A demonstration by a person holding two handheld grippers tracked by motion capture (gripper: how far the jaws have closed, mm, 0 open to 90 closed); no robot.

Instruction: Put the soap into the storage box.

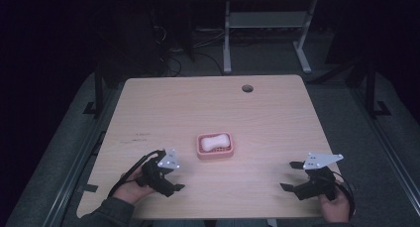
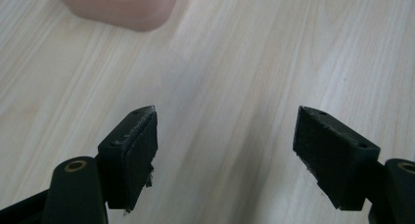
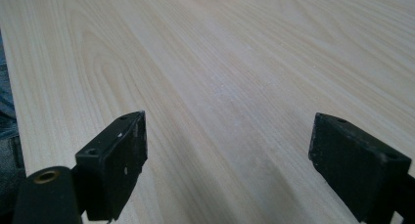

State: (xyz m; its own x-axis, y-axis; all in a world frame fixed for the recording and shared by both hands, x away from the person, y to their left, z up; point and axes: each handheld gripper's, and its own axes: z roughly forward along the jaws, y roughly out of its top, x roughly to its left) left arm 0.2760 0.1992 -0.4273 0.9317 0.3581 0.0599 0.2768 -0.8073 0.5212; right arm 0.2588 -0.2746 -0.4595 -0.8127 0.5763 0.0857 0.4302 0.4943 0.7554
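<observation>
The pink soap dish (image 1: 215,146) with a white soap (image 1: 214,141) sits in the middle of the desk (image 1: 277,118). The left tool (image 1: 174,178) is at its 8 o'clock, jaws wide apart, holding nothing. The right tool (image 1: 291,176) is at its 4 o'clock, also wide apart and empty.

A pale wooden table (image 1: 277,133) fills the middle of the high view, with a round cable hole (image 1: 247,88) near its far edge, a white desk frame (image 1: 267,28) at top centre, and grey floor (image 1: 346,118) around.
</observation>
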